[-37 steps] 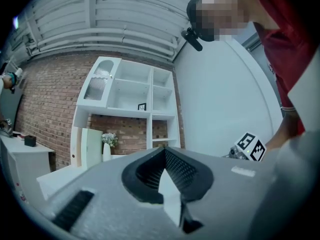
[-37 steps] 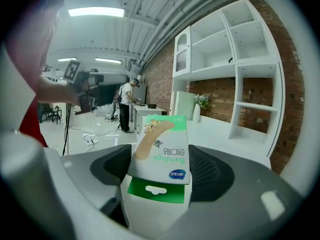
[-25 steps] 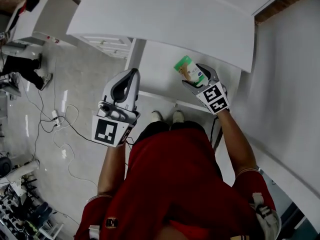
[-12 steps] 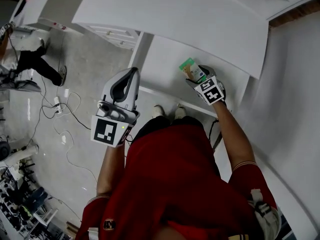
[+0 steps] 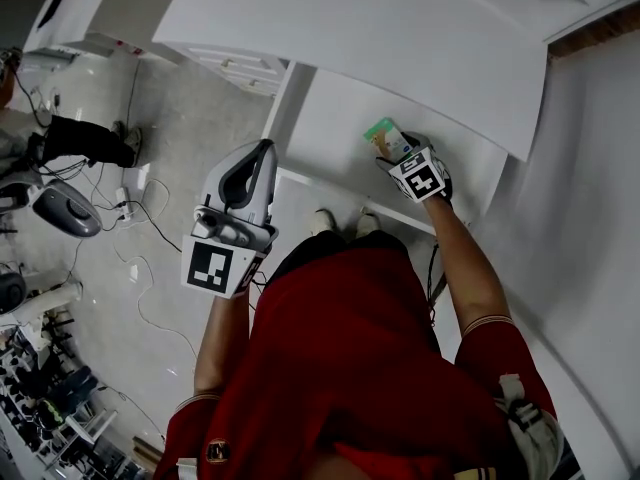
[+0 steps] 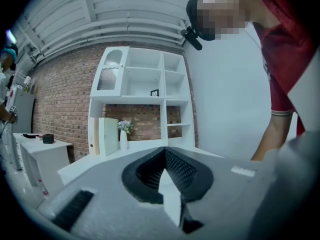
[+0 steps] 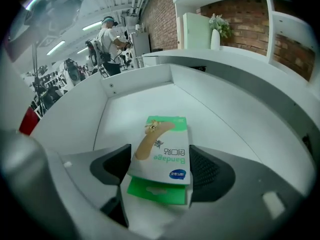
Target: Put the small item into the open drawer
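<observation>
Over the open drawer (image 5: 330,133), my right claw (image 5: 398,154) grips the bandage box (image 5: 384,135); outside the drawer, my left claw (image 5: 263,150) is closed on nothing.

L gripper (image 5: 266,151) pointing fwd, arm bent, jaws together; R gripper (image 5: 397,154) extended fwd, jaws clamping bandage box (image 7: 162,149).

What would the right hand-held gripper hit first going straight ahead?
Probably the bare floor of the white open drawer, the gripped green-and-white bandage box touching first; depth is unclear.
</observation>
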